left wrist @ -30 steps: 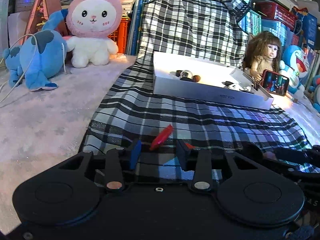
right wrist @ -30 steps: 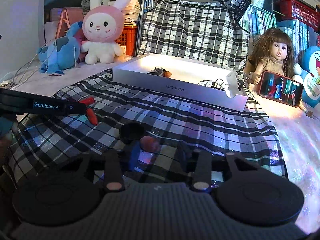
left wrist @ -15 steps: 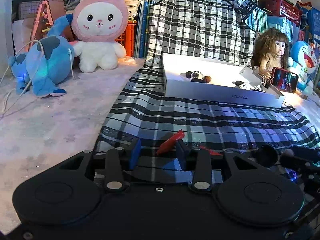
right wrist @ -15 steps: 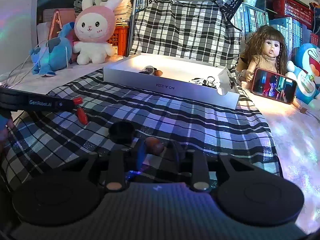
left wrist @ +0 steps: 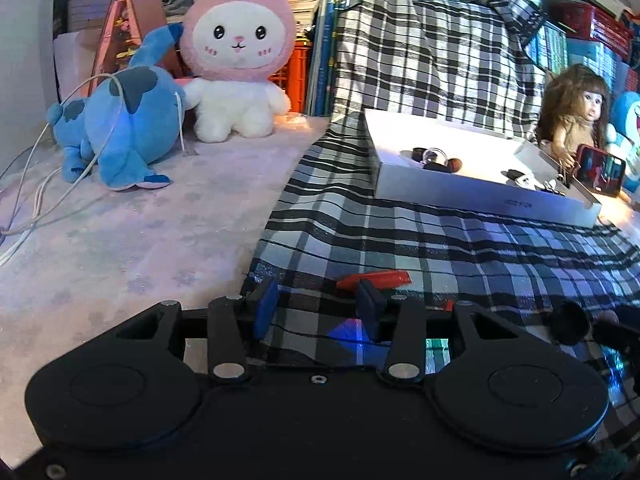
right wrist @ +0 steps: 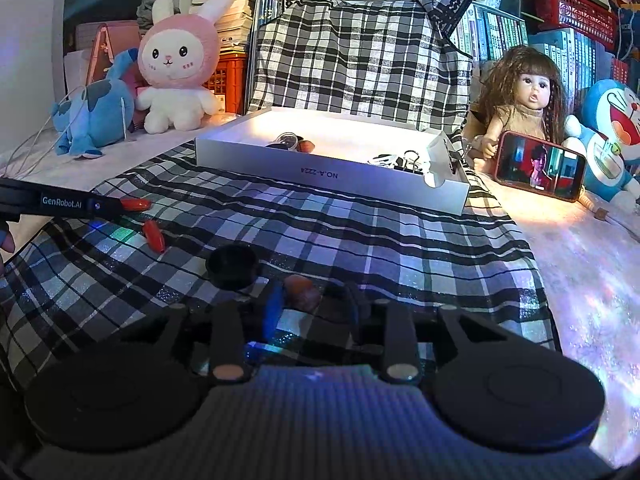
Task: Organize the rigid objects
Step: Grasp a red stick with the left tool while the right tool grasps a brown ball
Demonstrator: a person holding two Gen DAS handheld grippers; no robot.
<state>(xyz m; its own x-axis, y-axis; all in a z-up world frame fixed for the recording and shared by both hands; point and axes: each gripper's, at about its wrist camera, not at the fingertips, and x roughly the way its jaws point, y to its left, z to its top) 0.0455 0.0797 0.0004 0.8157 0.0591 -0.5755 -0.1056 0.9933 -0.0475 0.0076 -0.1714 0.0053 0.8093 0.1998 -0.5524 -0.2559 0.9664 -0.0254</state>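
My left gripper [left wrist: 318, 304] hovers low over the checked cloth with its jaws opening and nothing between the blue pads. A flat red piece [left wrist: 374, 280] lies on the cloth just past its right fingertip; the right wrist view shows this red piece [right wrist: 136, 204] and a second red piece [right wrist: 154, 236] close by. My right gripper [right wrist: 313, 302] has its jaws opening too. A brown rounded piece [right wrist: 300, 292] sits on the cloth between them, with a gap on its right side. A black round cap [right wrist: 232, 266] rests just left of it.
A white shallow box [right wrist: 332, 172] with small round items and binder clips stands further back on the cloth. Beside it are a doll [right wrist: 528, 100] and a phone [right wrist: 540, 166]. A pink rabbit plush [left wrist: 238, 52], a blue plush [left wrist: 124, 128] and white cables occupy the left.
The red piece that stood tilted up between the left jaws now lies flat on the cloth, and those jaws stand wider. The right jaws are narrower around the brown piece than a second ago.
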